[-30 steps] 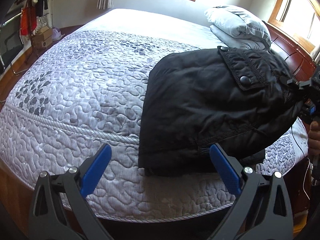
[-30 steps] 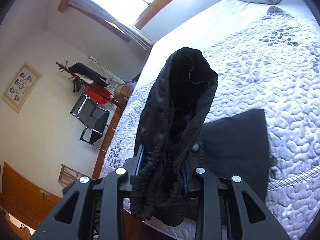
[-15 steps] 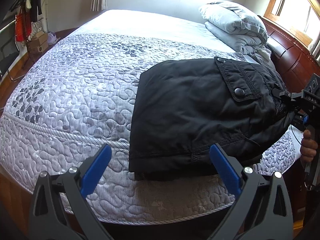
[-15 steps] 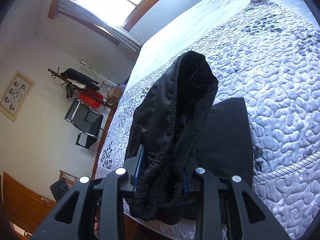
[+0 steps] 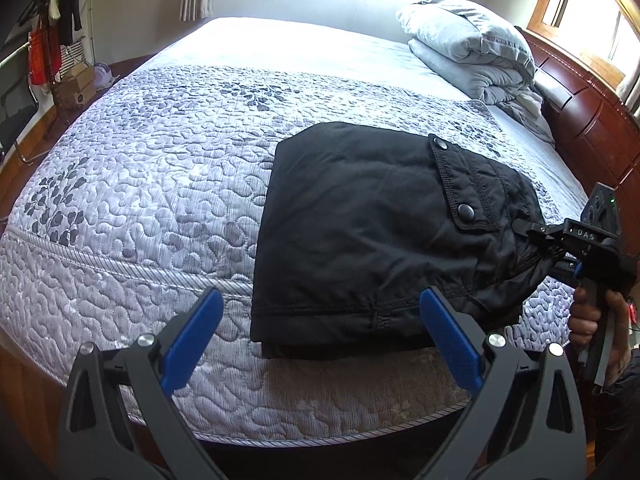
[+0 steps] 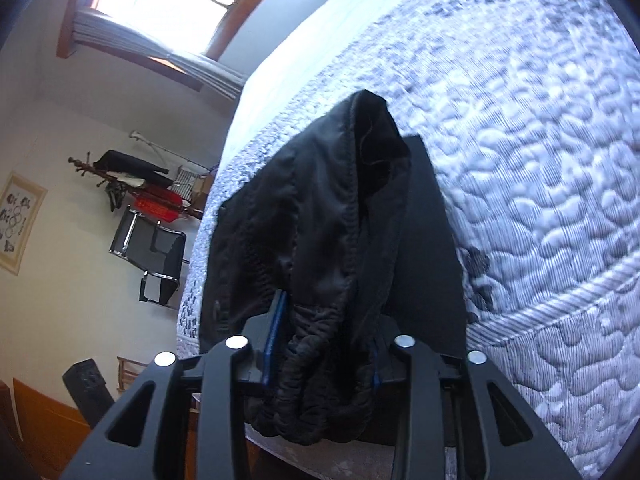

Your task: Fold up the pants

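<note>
Black pants (image 5: 360, 232) lay folded near the bed (image 5: 152, 184) edge — right gripper (image 6: 324, 344) clamped their bunched waistband, left gripper (image 5: 320, 344) hung wide, empty; letting go unevenly could spring the fold.

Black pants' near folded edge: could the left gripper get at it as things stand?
Probably yes. The left gripper is open and empty, and the black pants lie just ahead on the bed, nothing between; the right gripper holds their bunched waistband.

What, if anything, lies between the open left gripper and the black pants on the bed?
Nothing visible. The left gripper hangs open at the bed's near edge, with only bare quilted bedspread before the pants. The right gripper already clamps the bunched waistband.
</note>
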`<state>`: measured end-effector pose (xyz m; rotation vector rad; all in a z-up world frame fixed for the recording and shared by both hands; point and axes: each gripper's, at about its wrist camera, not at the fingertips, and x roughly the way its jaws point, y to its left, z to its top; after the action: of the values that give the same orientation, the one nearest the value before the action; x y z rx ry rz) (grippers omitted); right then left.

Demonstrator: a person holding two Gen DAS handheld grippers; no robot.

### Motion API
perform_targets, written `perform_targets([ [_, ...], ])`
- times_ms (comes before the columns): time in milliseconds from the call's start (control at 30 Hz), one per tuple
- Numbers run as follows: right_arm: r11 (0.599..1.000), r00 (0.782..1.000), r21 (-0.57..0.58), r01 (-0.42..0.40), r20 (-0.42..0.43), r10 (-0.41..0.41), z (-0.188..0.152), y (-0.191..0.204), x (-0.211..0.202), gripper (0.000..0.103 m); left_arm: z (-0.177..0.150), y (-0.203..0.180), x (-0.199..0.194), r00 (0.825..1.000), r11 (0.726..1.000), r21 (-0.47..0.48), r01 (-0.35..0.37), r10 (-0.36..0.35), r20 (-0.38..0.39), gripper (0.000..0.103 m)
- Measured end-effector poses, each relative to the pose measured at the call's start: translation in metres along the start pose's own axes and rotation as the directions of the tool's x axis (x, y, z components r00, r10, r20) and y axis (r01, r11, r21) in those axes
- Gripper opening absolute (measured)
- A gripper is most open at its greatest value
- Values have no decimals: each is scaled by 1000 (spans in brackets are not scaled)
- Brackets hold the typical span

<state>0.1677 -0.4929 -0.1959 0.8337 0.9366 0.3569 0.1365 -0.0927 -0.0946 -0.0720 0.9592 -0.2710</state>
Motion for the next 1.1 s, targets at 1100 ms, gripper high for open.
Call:
perform_targets([
  [1100,999,1000,-40,-13,14,13,-27,27,-34,38,-1,-12,-9,1000,1000,0,8,-8,19,99],
])
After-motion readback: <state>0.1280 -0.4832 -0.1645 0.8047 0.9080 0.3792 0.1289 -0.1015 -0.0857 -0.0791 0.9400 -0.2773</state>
